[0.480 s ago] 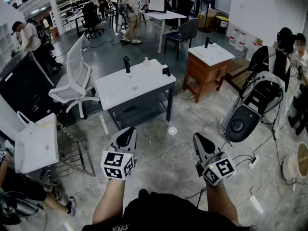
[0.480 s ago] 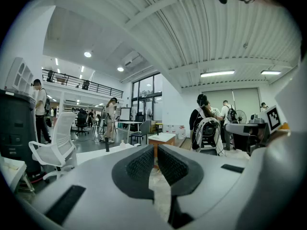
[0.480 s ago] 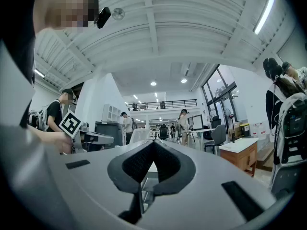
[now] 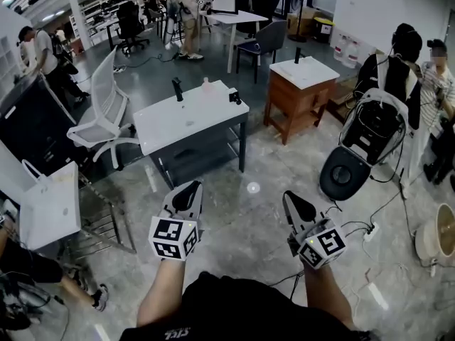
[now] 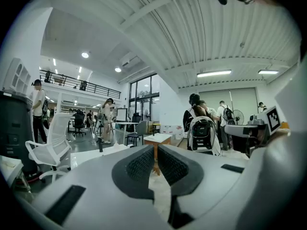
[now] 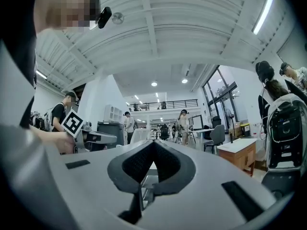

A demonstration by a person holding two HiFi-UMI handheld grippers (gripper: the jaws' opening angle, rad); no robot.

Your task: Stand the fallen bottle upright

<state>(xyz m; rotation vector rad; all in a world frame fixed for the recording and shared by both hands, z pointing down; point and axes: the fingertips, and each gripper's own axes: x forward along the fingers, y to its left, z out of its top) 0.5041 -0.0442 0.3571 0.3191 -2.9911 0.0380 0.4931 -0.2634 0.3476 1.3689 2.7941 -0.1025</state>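
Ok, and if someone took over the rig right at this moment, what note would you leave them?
Left gripper: empty, held out over the floor, jaws a thin slit apart.
Right gripper: empty, jaws shut.
Things: a small pale pink object sits near the far edge of the white rectangular table ahead. It is too far off to tell whether it is the bottle or how it lies.
Done: nothing; neither gripper is at the table.
Left: reach the table, find the fallen bottle, stand it upright.

Grey marble floor (image 4: 242, 227), white table (image 4: 186, 116), wooden cabinet (image 4: 293, 104).
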